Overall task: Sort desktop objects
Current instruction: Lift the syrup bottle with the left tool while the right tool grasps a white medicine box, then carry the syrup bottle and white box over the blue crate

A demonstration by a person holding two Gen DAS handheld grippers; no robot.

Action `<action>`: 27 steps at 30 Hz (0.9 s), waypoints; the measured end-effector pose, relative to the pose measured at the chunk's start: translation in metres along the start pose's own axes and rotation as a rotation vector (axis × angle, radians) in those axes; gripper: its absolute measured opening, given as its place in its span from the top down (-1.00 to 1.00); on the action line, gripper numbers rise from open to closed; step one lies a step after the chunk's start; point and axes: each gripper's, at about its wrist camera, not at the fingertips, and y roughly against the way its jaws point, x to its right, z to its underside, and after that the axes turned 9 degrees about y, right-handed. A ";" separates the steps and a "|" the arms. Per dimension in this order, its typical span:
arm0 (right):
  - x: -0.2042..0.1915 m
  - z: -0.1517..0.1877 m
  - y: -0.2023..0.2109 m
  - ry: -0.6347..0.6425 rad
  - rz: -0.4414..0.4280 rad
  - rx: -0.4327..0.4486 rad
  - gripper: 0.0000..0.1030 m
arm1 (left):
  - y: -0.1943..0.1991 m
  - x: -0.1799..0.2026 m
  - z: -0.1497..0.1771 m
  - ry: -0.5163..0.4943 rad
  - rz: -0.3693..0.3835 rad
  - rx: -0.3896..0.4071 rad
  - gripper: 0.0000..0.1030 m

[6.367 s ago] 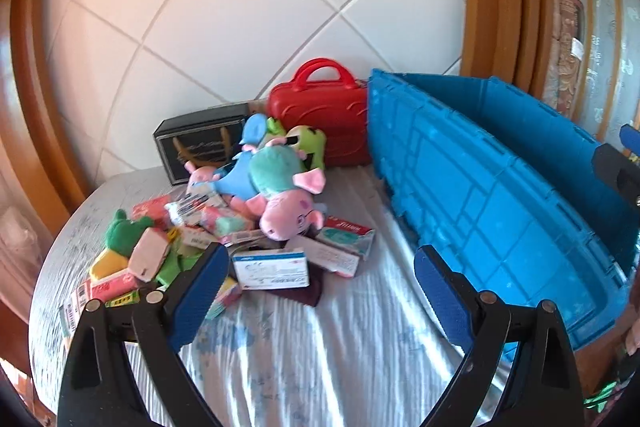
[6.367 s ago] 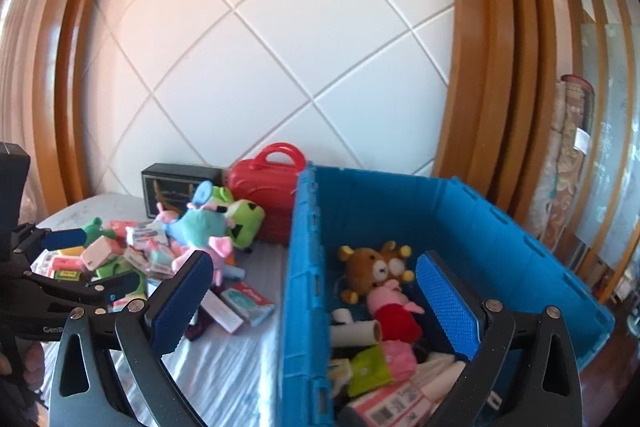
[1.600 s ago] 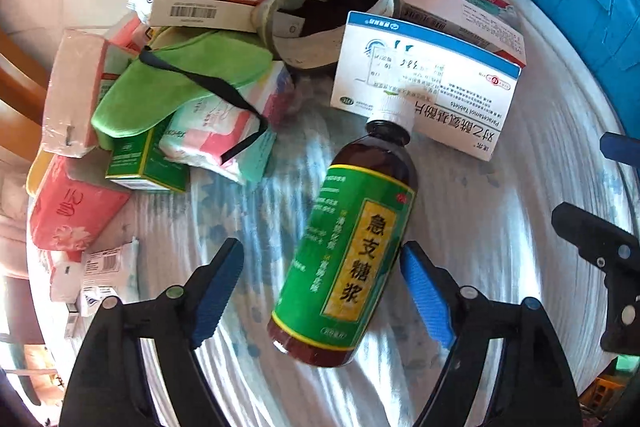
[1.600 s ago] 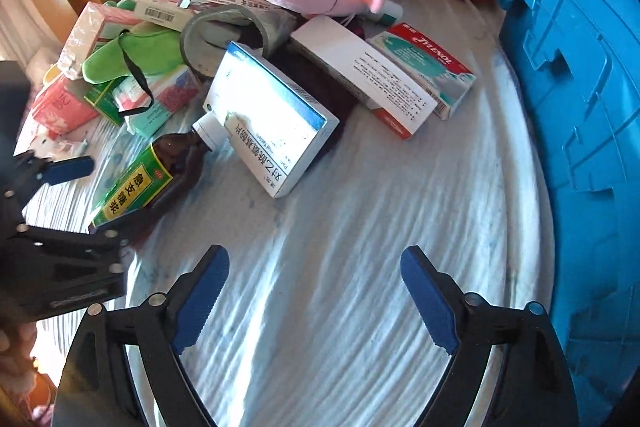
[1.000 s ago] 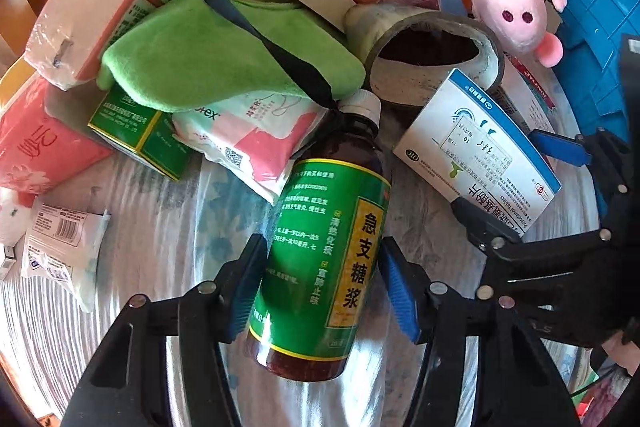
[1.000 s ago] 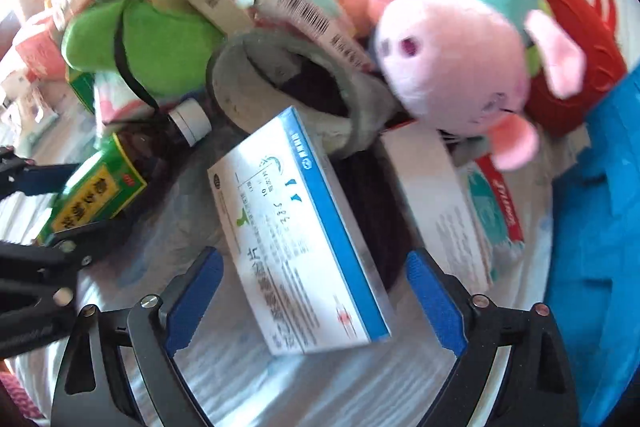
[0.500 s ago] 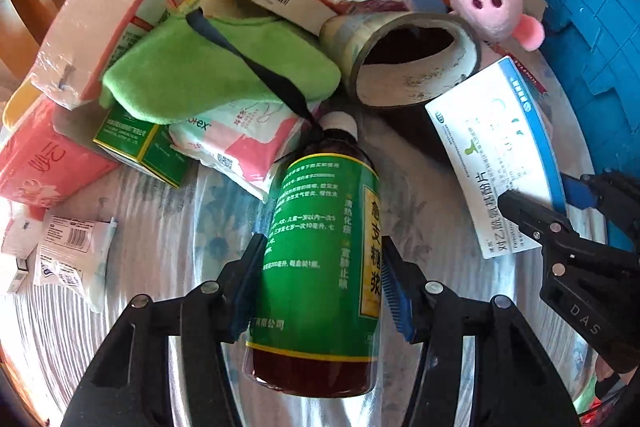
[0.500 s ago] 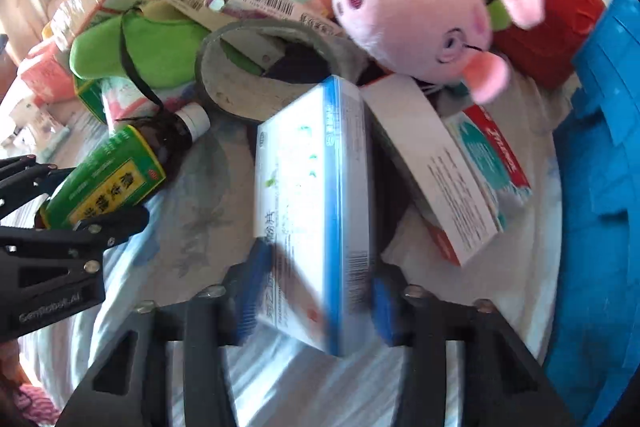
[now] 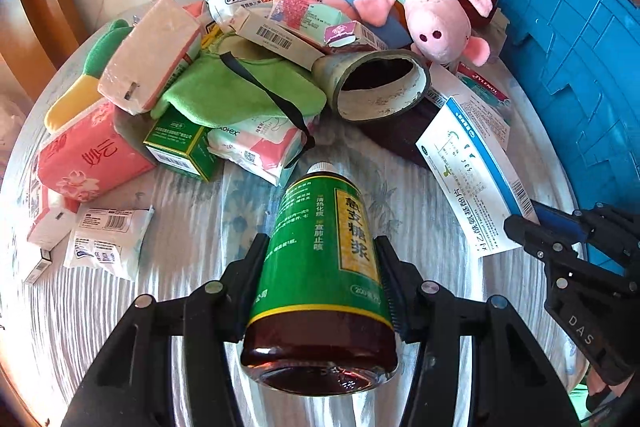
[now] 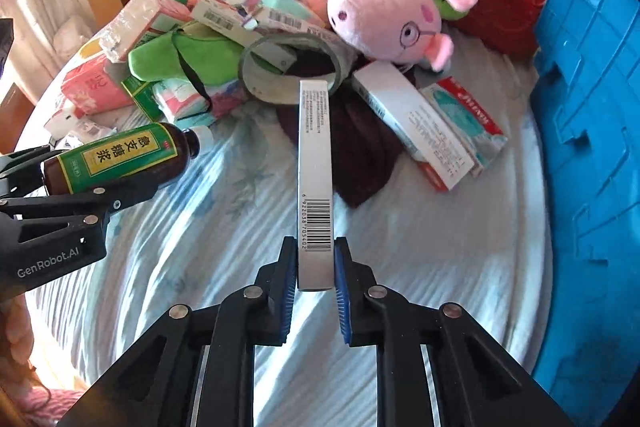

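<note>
Items in my claws: syrup bottle (image 9: 320,279), glass, heavy, slick, left claw (image 9: 320,283) closing round its belly; medicine box (image 10: 315,183), light, crushable, pinched edgewise in right claw (image 10: 316,275).

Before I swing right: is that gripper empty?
No, the right gripper is clamped on the narrow edge of a white medicine box.

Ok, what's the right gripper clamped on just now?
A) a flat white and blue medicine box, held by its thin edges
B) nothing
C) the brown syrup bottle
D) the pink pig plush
A: the right gripper has its pads pressed on the barcode end of the medicine box, lifted edge-on above the cloth.
</note>
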 end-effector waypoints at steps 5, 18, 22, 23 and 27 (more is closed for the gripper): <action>0.000 -0.007 0.040 -0.015 0.052 0.146 0.67 | 0.046 0.011 0.012 -0.034 0.013 0.094 0.00; 0.058 0.023 0.245 -0.188 0.349 0.512 0.67 | 0.176 0.159 -0.012 -0.220 0.258 0.399 0.00; 0.095 0.057 0.295 -0.258 0.476 0.550 0.67 | 0.205 0.225 -0.011 -0.296 0.345 0.451 0.00; 0.104 0.066 0.305 -0.275 0.502 0.558 0.67 | 0.209 0.242 -0.009 -0.311 0.366 0.456 0.00; 0.145 0.101 0.331 -0.344 0.587 0.552 0.67 | 0.223 0.311 0.002 -0.384 0.423 0.472 0.00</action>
